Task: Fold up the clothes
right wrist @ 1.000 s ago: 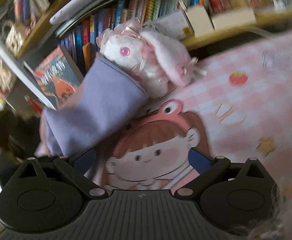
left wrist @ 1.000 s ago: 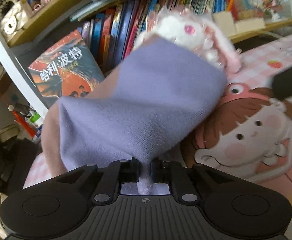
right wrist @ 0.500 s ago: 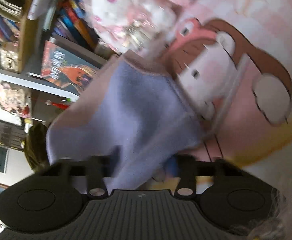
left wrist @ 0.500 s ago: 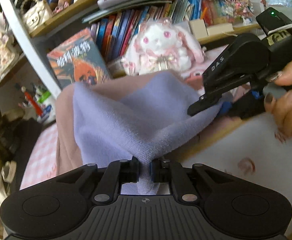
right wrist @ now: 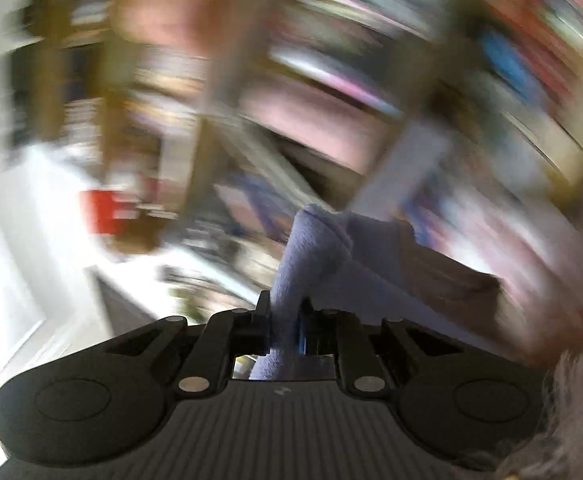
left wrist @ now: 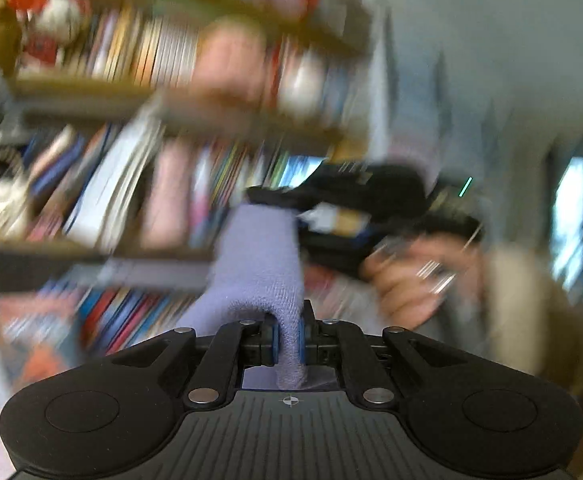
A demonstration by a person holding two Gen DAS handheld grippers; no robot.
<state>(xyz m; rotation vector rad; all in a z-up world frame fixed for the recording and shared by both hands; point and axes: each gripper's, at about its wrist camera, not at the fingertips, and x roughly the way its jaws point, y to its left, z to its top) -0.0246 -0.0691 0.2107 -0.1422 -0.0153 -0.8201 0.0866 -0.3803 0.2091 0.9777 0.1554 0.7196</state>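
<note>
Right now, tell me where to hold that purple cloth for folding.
Keep both end grips: the left tool is shut on one bunched end of the purple cloth, the right tool on another. It hangs limp between them, so come at the edges, not the slack middle.

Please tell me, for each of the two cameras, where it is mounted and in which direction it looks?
Left wrist: sits on the left gripper, faces blurred bookshelves; its jaws pinch the lilac garment; the right gripper and right hand show.
Right wrist: sits on the right gripper, faces a very blurred room; its jaws pinch the lilac garment.
Shared: the garment, held by both.
</note>
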